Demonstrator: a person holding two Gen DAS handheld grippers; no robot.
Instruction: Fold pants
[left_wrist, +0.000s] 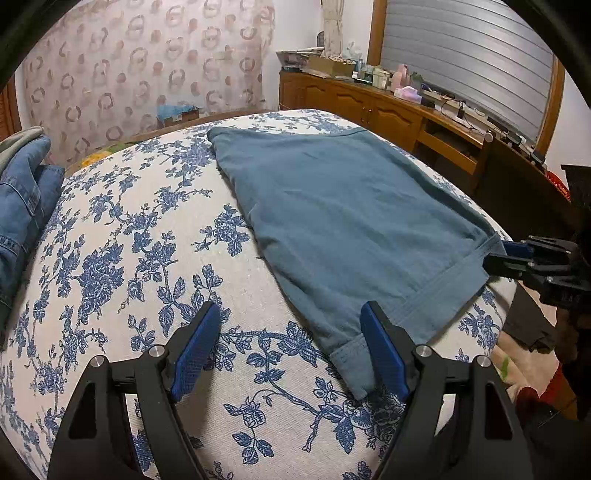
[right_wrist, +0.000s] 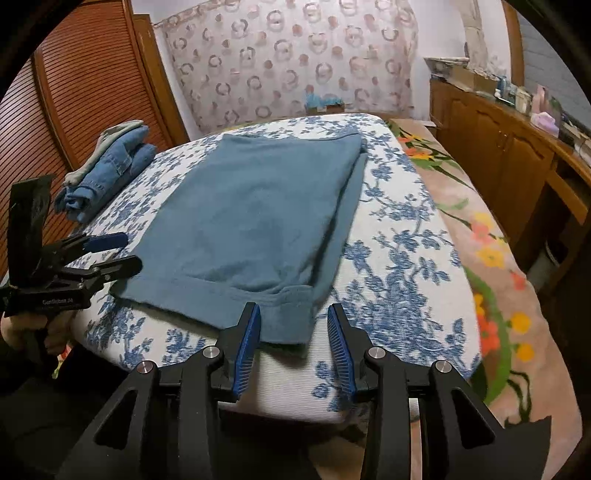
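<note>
Teal-blue pants (left_wrist: 343, 218) lie folded flat on a floral-covered table (left_wrist: 147, 258); they also show in the right wrist view (right_wrist: 251, 221). My left gripper (left_wrist: 291, 325) is open just above the table at the pants' near hem corner, its right finger over the cloth edge. It shows in the right wrist view (right_wrist: 125, 251) at the pants' left hem corner. My right gripper (right_wrist: 293, 325) is open around the pants' near right hem corner. It shows in the left wrist view (left_wrist: 502, 258) at the pants' right edge.
Folded blue jeans (right_wrist: 107, 170) lie stacked at the table's far left, also in the left wrist view (left_wrist: 22, 199). A wooden sideboard (left_wrist: 388, 110) with clutter stands at right. A flowered blanket (right_wrist: 491, 258) lies right of the table.
</note>
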